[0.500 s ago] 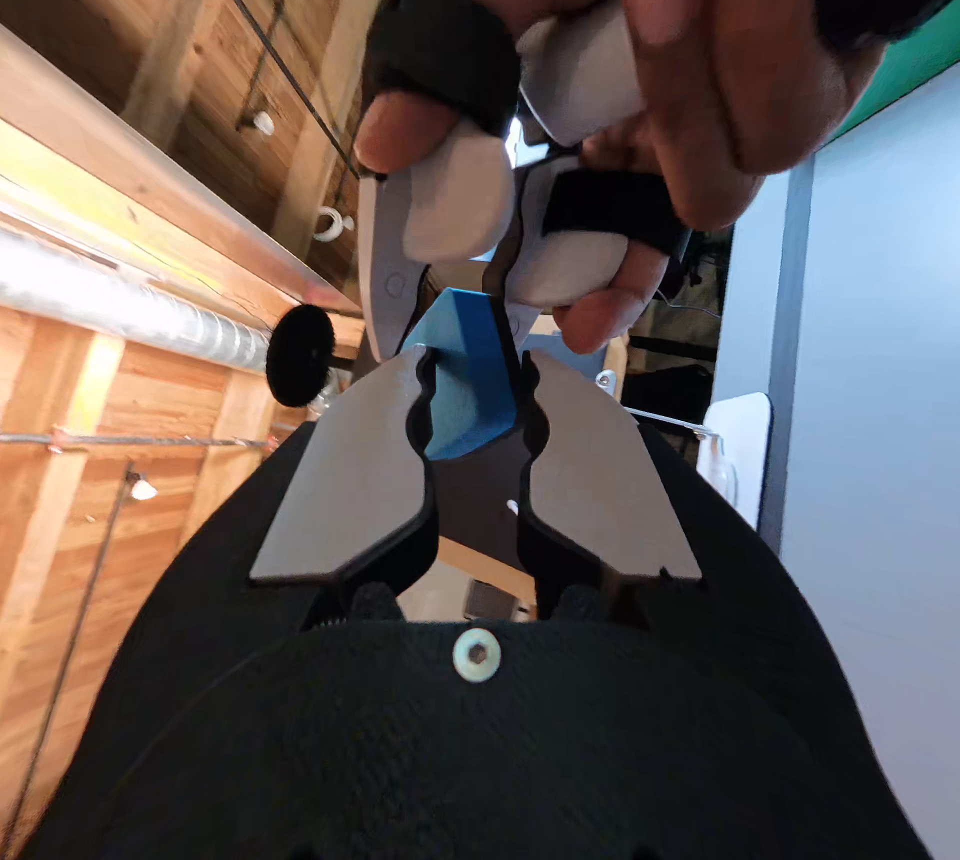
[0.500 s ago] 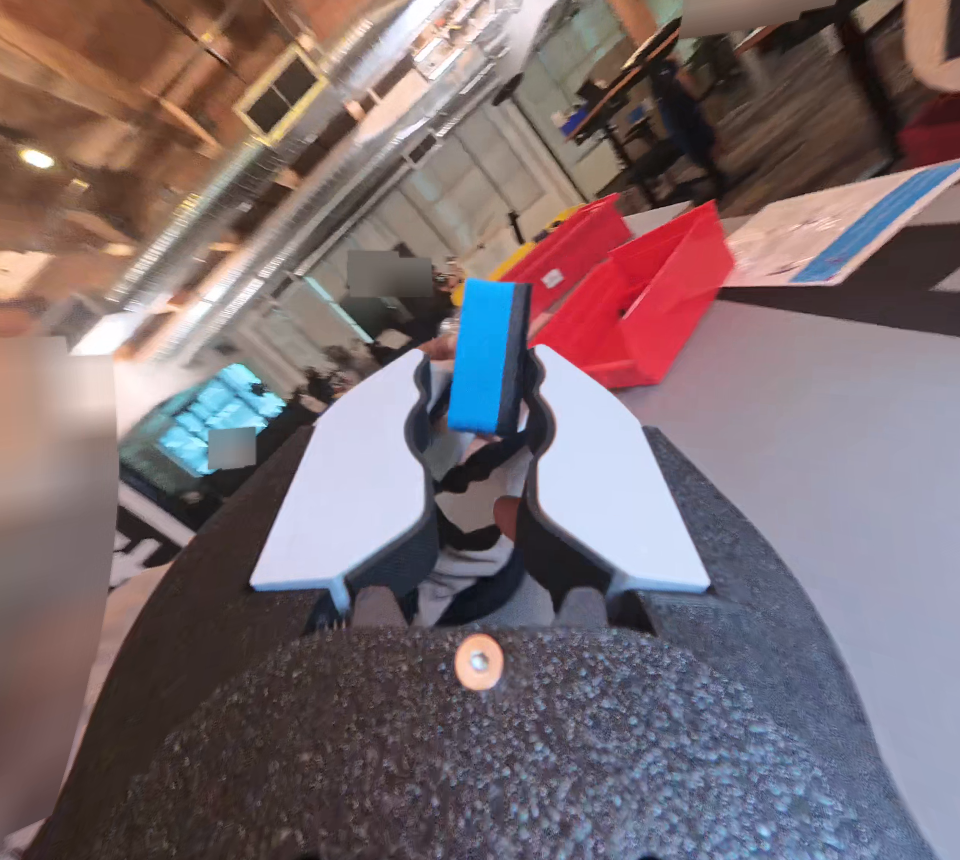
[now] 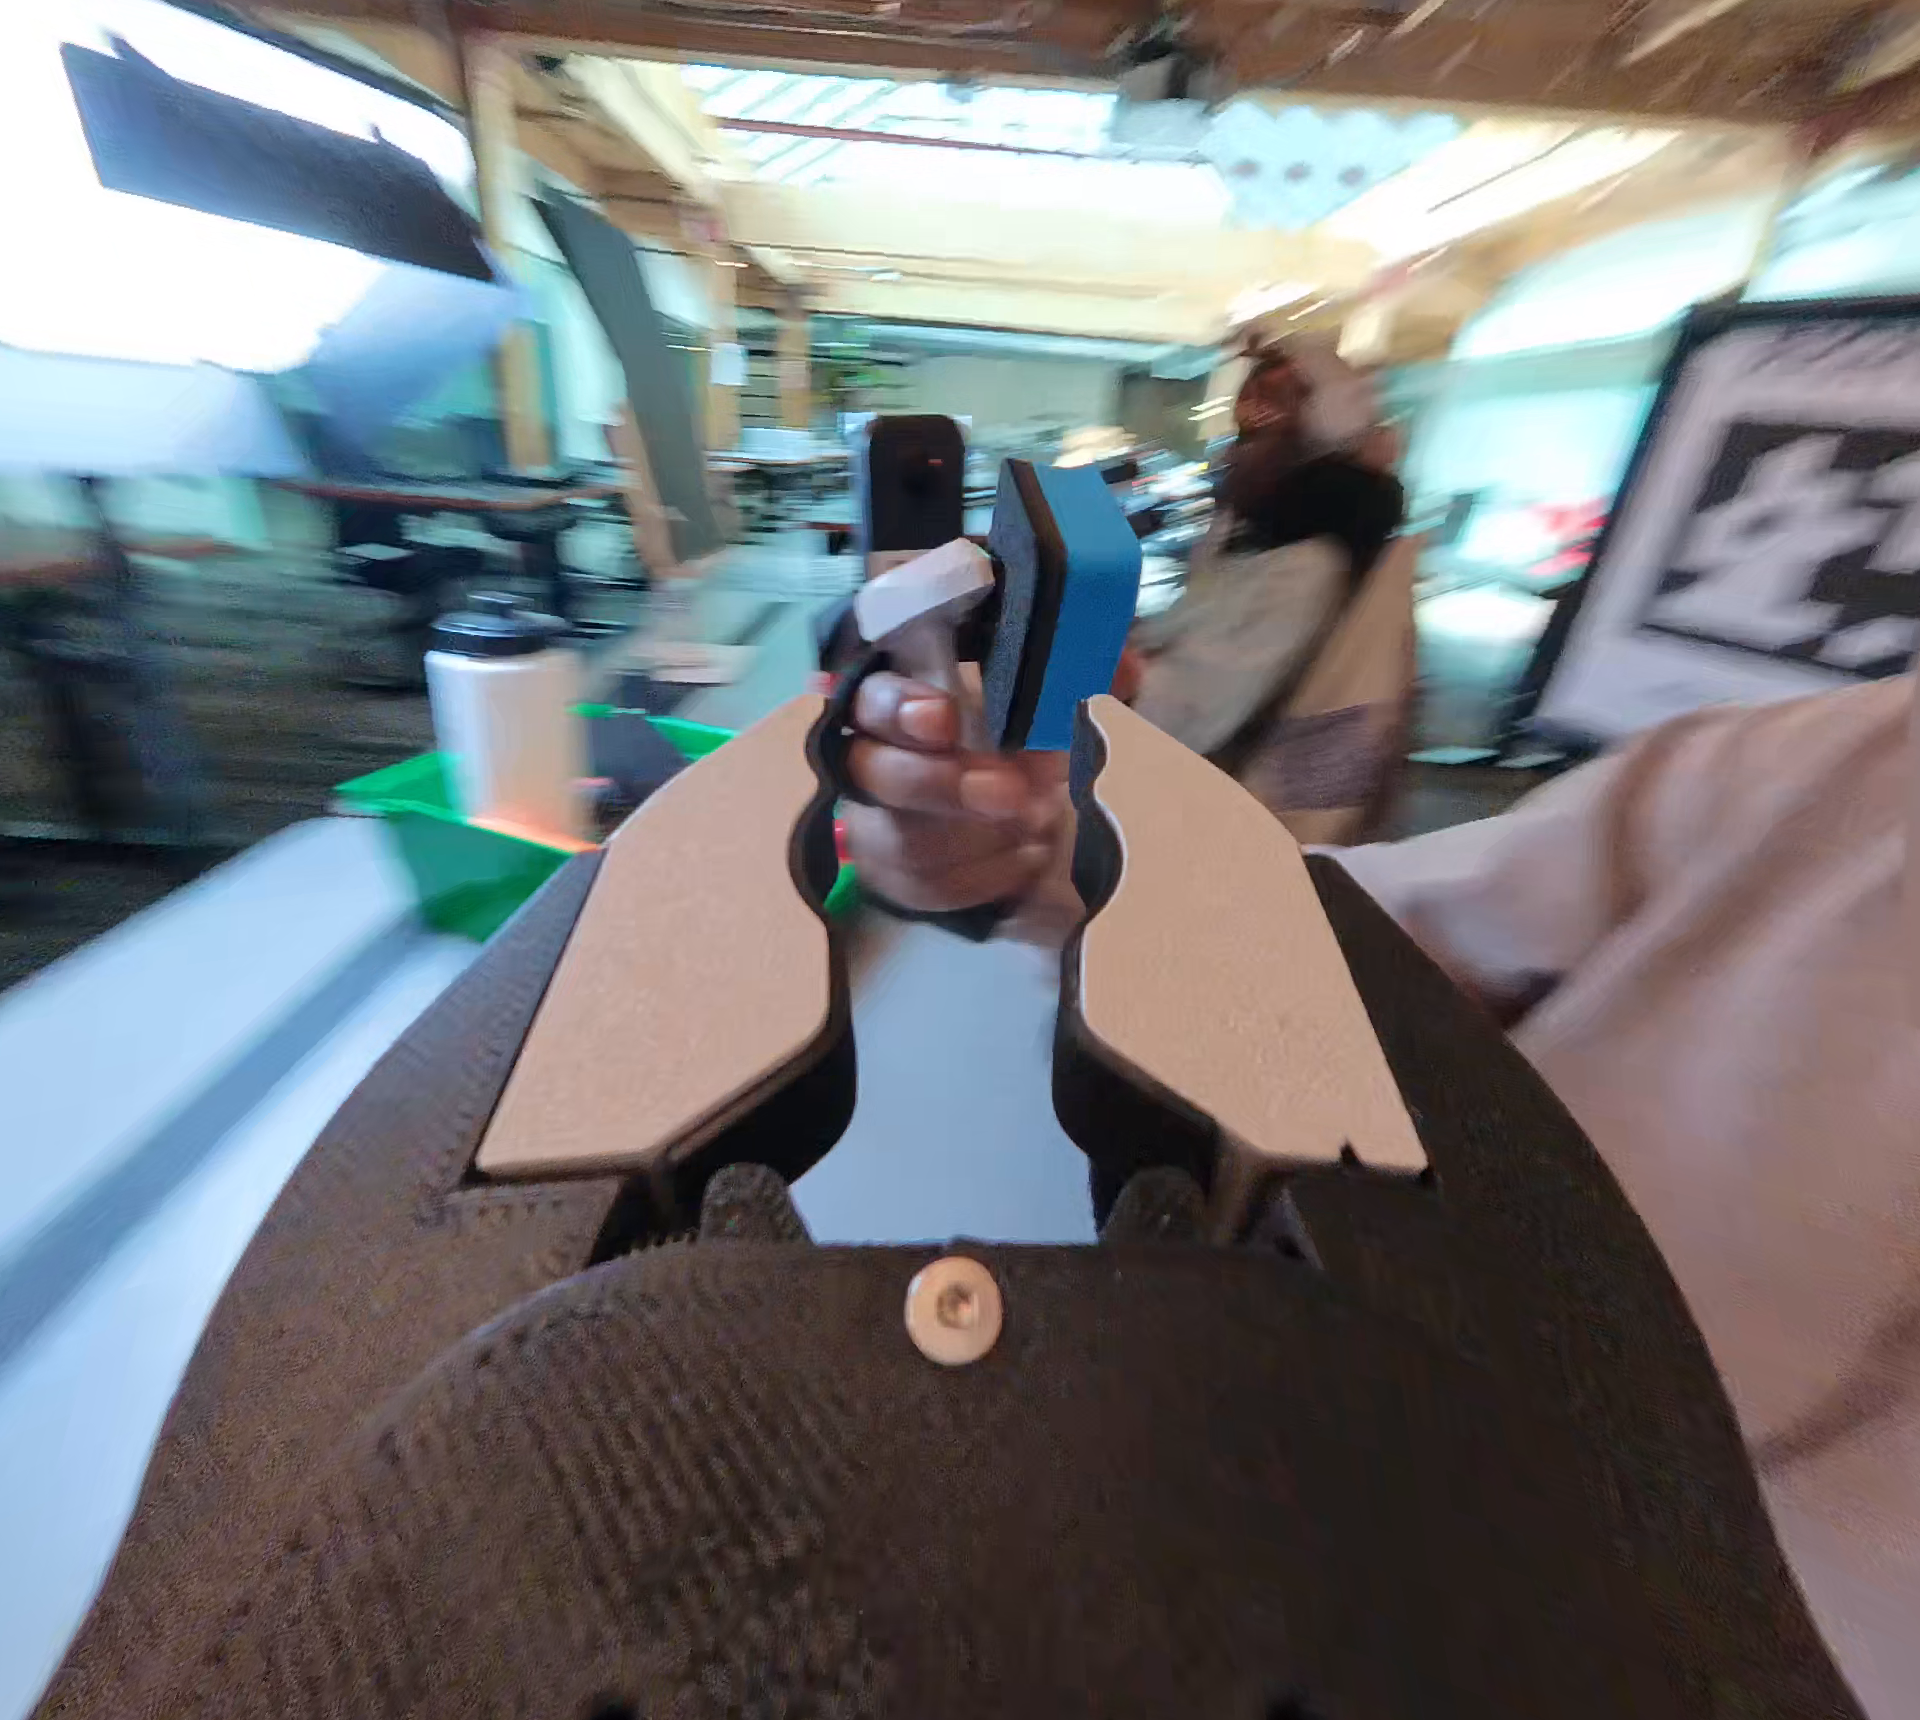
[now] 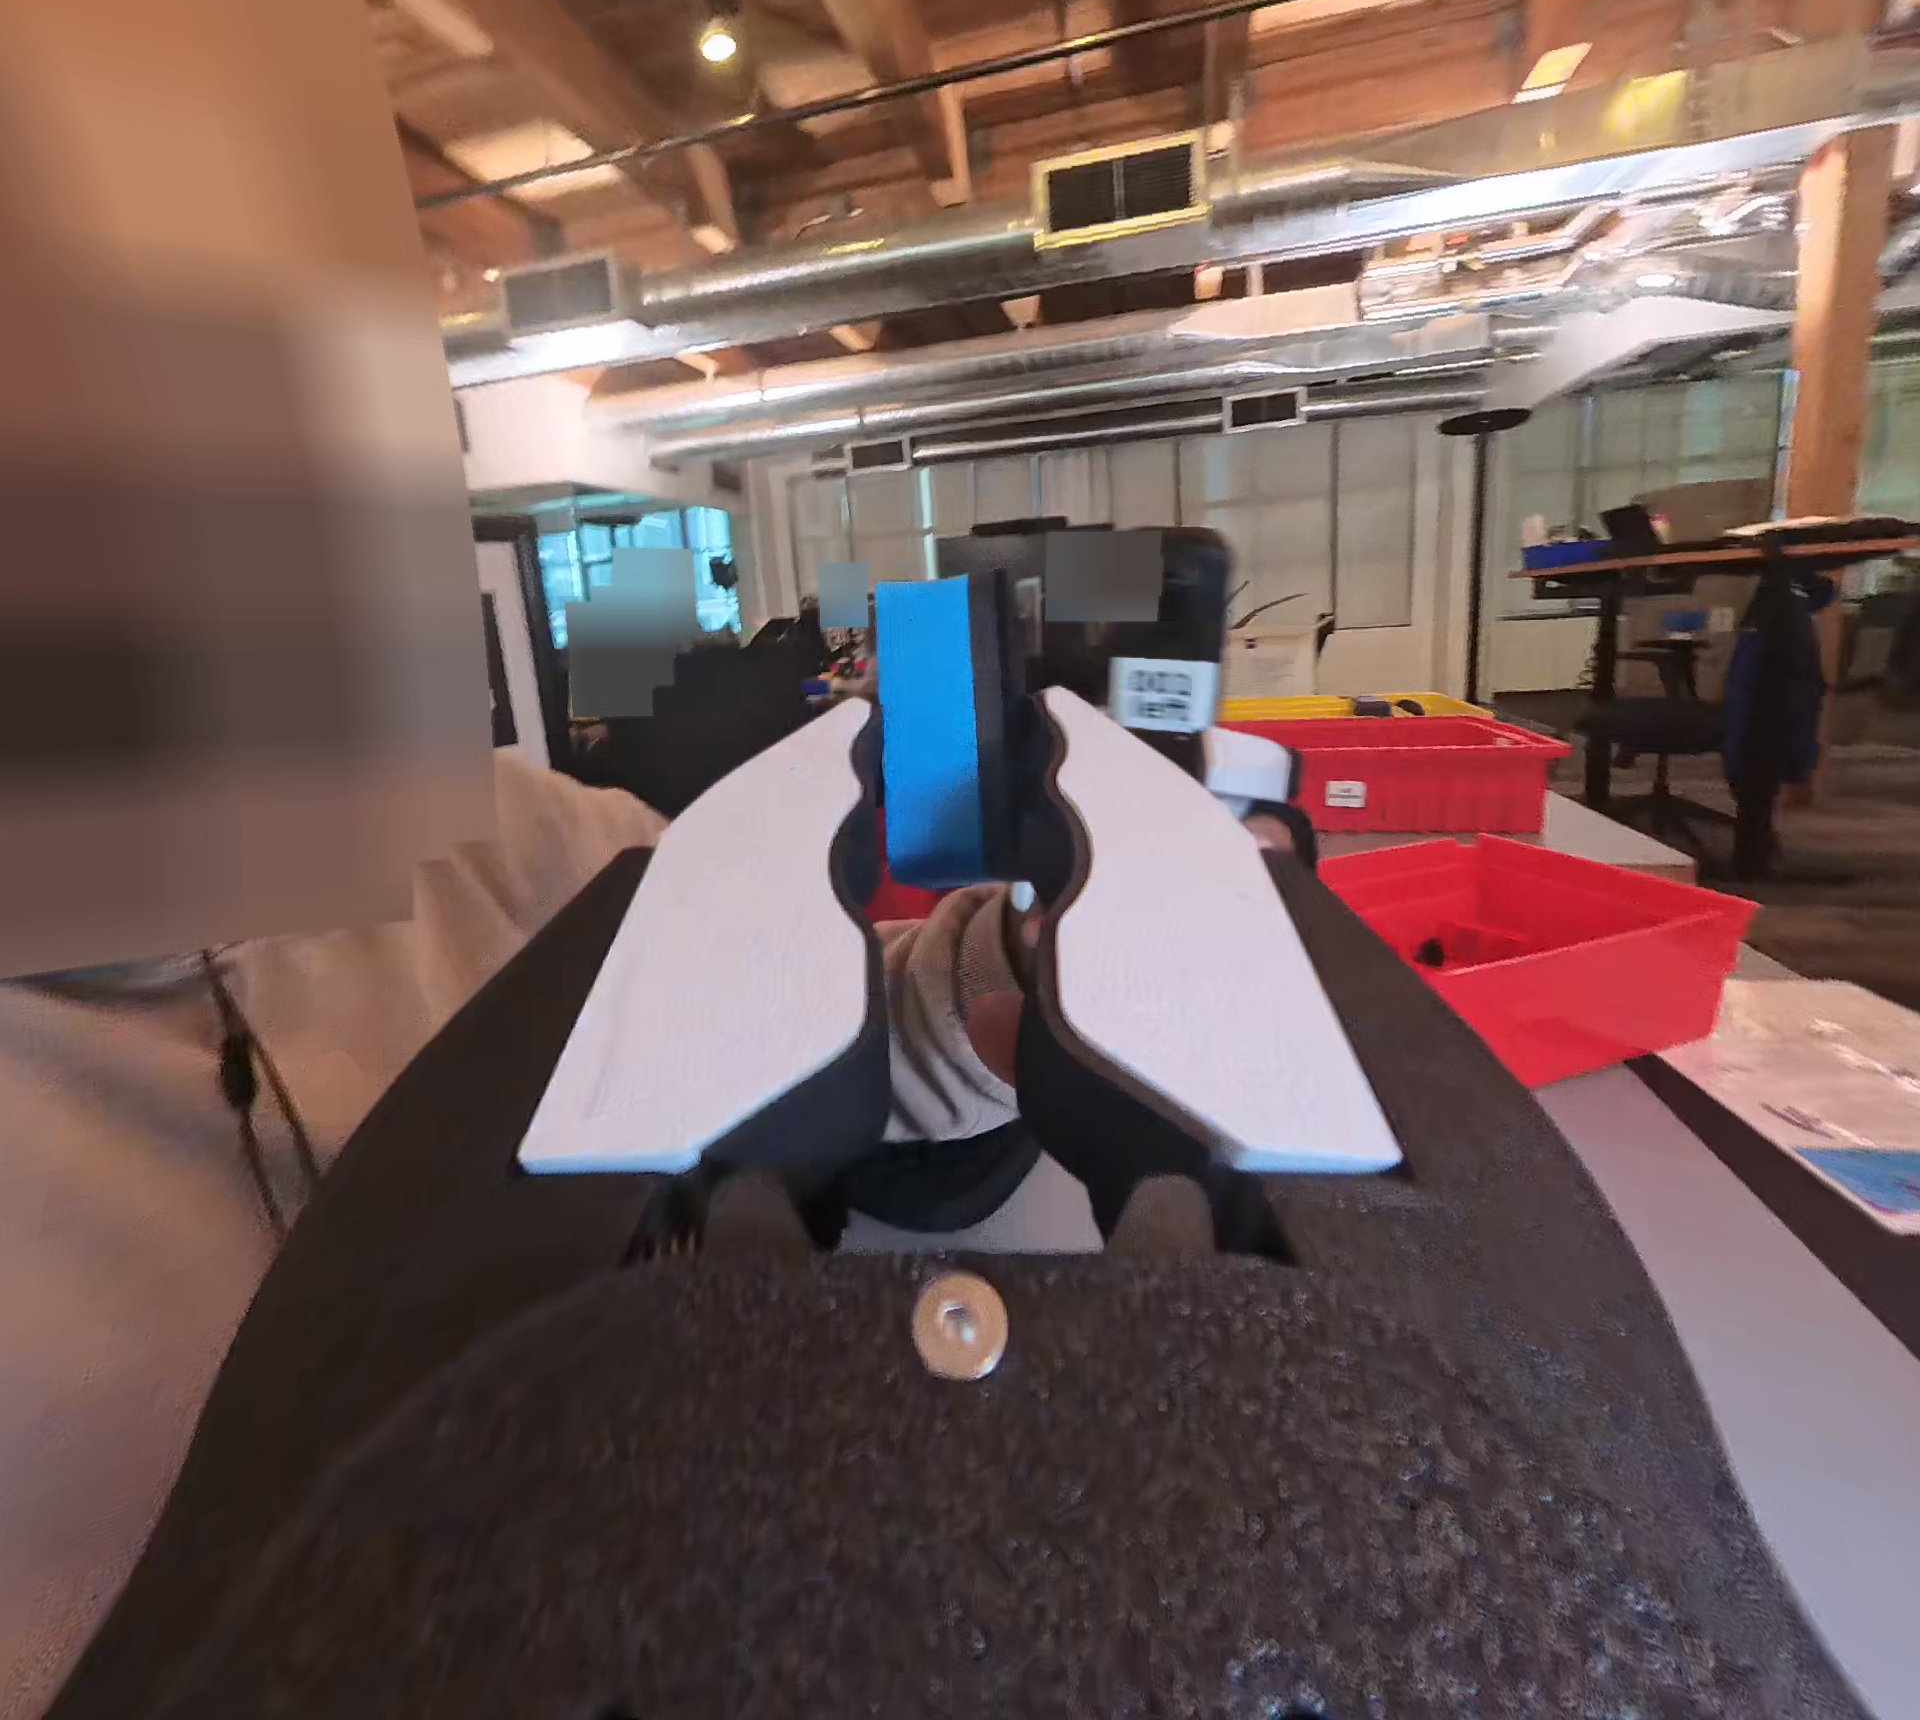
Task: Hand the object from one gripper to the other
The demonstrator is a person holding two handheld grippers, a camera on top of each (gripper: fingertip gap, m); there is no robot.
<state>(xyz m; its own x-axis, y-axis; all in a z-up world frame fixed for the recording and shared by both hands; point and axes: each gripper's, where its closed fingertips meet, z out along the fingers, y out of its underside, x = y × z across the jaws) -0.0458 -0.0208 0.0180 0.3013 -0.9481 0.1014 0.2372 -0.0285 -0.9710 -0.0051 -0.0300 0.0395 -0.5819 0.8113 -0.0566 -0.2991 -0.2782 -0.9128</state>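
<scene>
The object is a blue sponge block with a black backing [image 4: 925, 735]. My right gripper [image 4: 956, 714] is shut on it and holds it upright in the air. In the left wrist view the same sponge [image 3: 1070, 610] stands beyond my left gripper [image 3: 951, 725], pinched by the right gripper's white finger [image 3: 925, 595], with a hand [image 3: 935, 797] below it. My left gripper is open and empty, and the sponge's lower end is just past its right fingertip. Part of the left gripper with its black camera [image 4: 1164, 610] shows behind the sponge.
A grey table [image 3: 208, 995] lies below. A green bin [image 3: 468, 849] with a white bottle [image 3: 504, 725] stands at the left. Red bins [image 4: 1527, 953] and a paper sheet [image 4: 1818, 1109] are at the right. A beige sleeve [image 3: 1662, 943] is close by. Some 5 centimeters of space lies between my two pairs of fingers.
My left gripper has opened, let go of the sponge and pulled back. The right gripper keeps hold of the sponge. Both views have swung level.
</scene>
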